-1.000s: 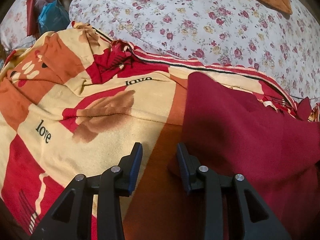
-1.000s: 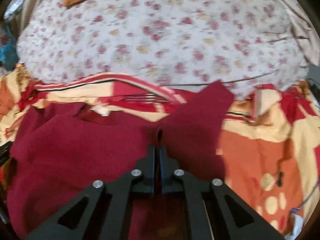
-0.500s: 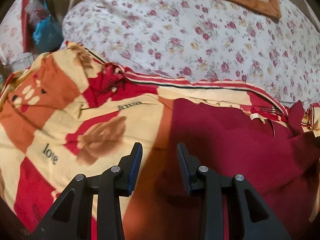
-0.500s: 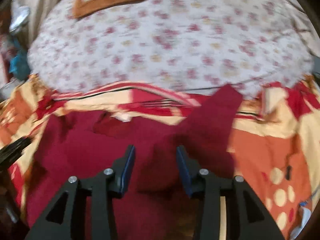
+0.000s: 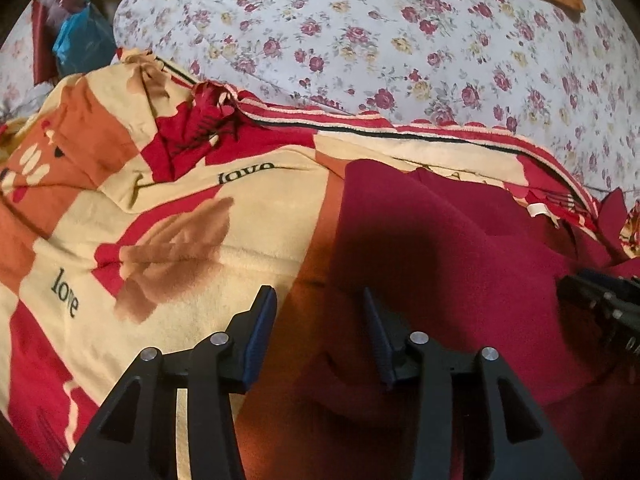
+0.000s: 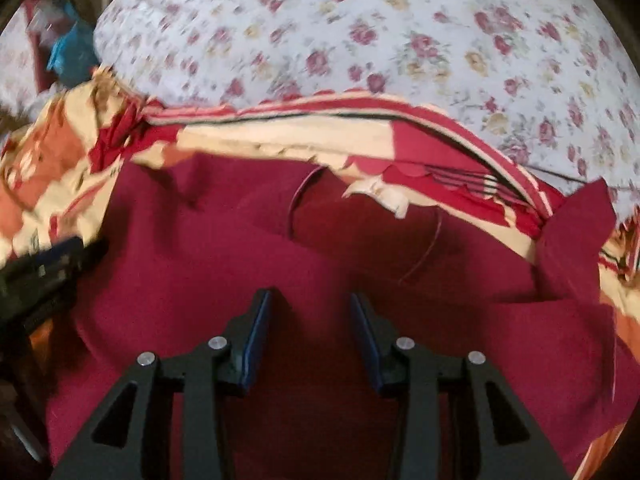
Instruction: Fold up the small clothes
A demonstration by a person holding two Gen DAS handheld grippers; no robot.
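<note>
A dark red garment [image 5: 448,248] lies spread on a patterned blanket; it also shows in the right wrist view [image 6: 320,248], neckline and white label [image 6: 384,196] at its far edge. My left gripper [image 5: 318,300] is open and empty over the garment's left edge. My right gripper [image 6: 310,300] is open and empty over the garment's middle. One sleeve [image 6: 576,236] sticks out at the right. Each gripper appears at the edge of the other's view: the right one [image 5: 604,308], the left one [image 6: 44,276].
The yellow, orange and red "love" blanket [image 5: 160,232] covers the near part of the bed. A white floral sheet [image 5: 400,40] lies beyond it. A blue bag [image 5: 80,40] and clutter sit at the far left.
My right gripper opened and let go of the garment, then shifted left over its middle. My left gripper stayed open and moved little.
</note>
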